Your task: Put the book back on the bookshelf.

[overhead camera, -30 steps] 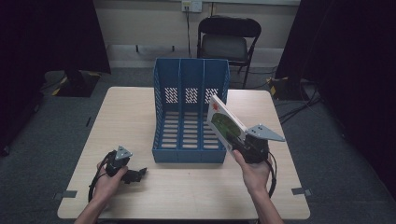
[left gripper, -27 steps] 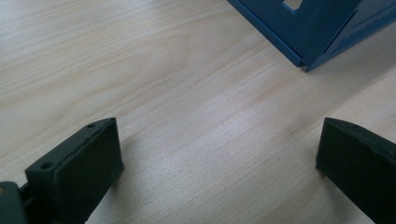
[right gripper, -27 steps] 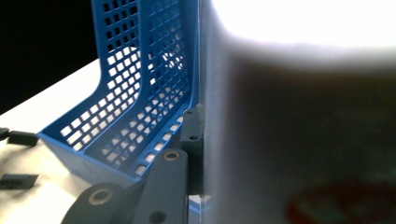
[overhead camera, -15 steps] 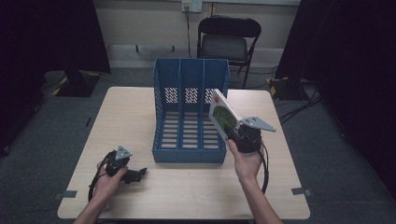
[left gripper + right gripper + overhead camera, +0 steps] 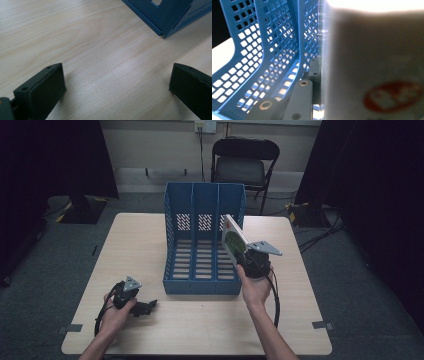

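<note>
R hand [image 5: 255,287] comes up from bottom centre-right of the high view, forearm angled slightly left, lifting the R gripper [image 5: 244,256] above the counter [image 5: 140,240] at the rack's [image 5: 204,210] right front corner. Gripper pinches a booklet [image 5: 232,240], white w/ green and red print, tilted, top edge leaning up-left over the rack's right slot. In the right gripper view the booklet [image 5: 374,65] is a blurred white sheet in the right half, rack walls [image 5: 274,50] at left, just beside it.

L hand [image 5: 116,312] rests lower left on the counter, L gripper [image 5: 147,307] lying low, pointing right, near the rack's front left corner [image 5: 162,32]; spread wide, holding nothing.

Chair [image 5: 245,167] stands behind the counter, top centre.
</note>
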